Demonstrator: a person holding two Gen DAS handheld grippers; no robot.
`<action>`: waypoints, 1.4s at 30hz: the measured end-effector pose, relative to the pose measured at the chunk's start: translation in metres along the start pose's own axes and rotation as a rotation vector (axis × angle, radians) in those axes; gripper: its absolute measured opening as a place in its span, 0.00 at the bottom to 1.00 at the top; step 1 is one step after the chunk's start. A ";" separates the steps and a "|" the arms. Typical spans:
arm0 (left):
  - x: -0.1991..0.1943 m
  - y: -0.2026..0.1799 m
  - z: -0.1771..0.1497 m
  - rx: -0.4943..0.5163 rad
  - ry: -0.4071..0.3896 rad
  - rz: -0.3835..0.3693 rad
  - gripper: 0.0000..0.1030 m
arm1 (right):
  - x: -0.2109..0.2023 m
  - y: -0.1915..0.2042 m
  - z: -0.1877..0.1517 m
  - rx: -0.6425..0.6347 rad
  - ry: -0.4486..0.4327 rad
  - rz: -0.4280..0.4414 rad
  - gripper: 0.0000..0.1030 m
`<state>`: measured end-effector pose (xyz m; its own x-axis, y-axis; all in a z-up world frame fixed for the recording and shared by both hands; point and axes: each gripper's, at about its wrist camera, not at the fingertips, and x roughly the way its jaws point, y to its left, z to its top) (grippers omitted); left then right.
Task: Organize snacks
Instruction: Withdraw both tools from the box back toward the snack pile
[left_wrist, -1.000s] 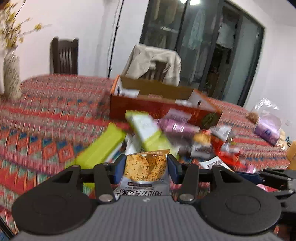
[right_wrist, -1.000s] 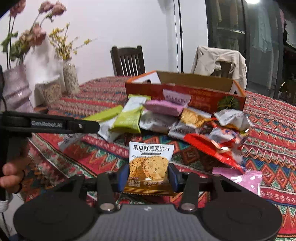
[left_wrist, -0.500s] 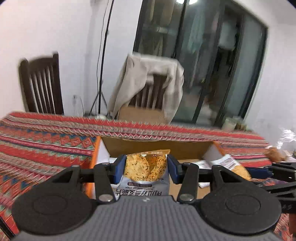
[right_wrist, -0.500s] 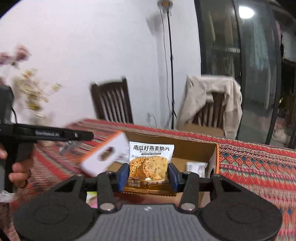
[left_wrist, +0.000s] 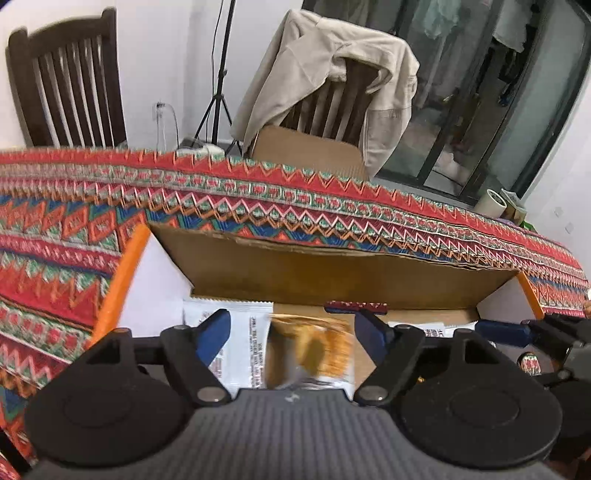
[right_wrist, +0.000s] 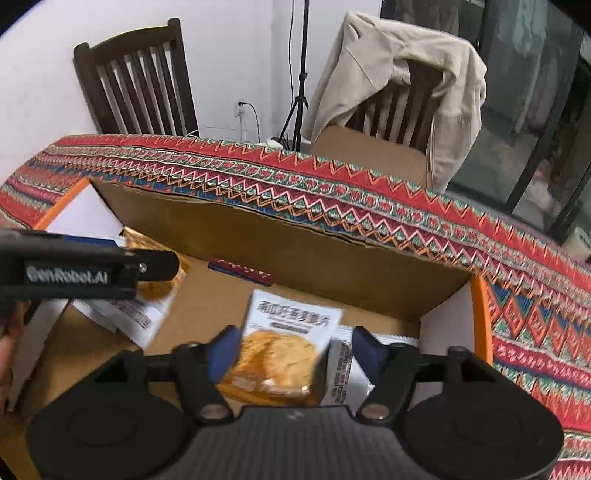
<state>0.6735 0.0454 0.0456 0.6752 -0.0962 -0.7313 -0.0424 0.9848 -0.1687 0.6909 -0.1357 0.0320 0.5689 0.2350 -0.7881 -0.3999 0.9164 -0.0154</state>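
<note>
Left gripper (left_wrist: 291, 334): its jaws were opening over the cardboard box (left_wrist: 332, 273); a cracker packet (left_wrist: 310, 354) was between them, blurred, and the blue pads did not press on it any more — it looked released and dropping.
Right gripper (right_wrist: 291, 349): its jaws were opening also; a second cracker packet (right_wrist: 284, 347) sat between them, tilted, with a gap on both sides, so nothing was gripped.
Where the snacks were: both packets were above the floor of the box, inside its walls; a white packet (left_wrist: 240, 343) lay already on the bottom under the left gripper, and in the right view another white packet (right_wrist: 125, 317) lay near the left wall; a small dark red wrapper (right_wrist: 240, 271) rested close to the back wall.
Box: open on top, brown inside, orange on the edges; it stood on the patterned tablecloth (right_wrist: 369, 199).
How a packet would handle: I judged it very light, a thin foil pouch, smooth and a little slippery; the crackers inside seemed brittle, so a hard squeeze could break them.
Where to take hold: probably at the two side edges near the sealed seam — there the pouch is flatter and the pads do not crush the crackers in the middle.
Risk: a light pouch could land on its edge or slide on the other packets; I could not tell how it would settle.
</note>
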 end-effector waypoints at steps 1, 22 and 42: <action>-0.004 0.002 0.001 0.014 -0.008 0.004 0.74 | -0.004 -0.001 0.000 0.003 -0.007 0.003 0.67; -0.319 -0.010 -0.189 0.248 -0.517 0.021 0.99 | -0.283 -0.013 -0.161 0.046 -0.461 0.051 0.93; -0.355 0.011 -0.418 0.112 -0.535 0.104 1.00 | -0.313 0.087 -0.431 0.033 -0.571 -0.080 1.00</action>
<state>0.1252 0.0298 0.0273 0.9528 0.0604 -0.2976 -0.0698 0.9973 -0.0211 0.1685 -0.2692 0.0121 0.8980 0.2936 -0.3277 -0.3221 0.9460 -0.0350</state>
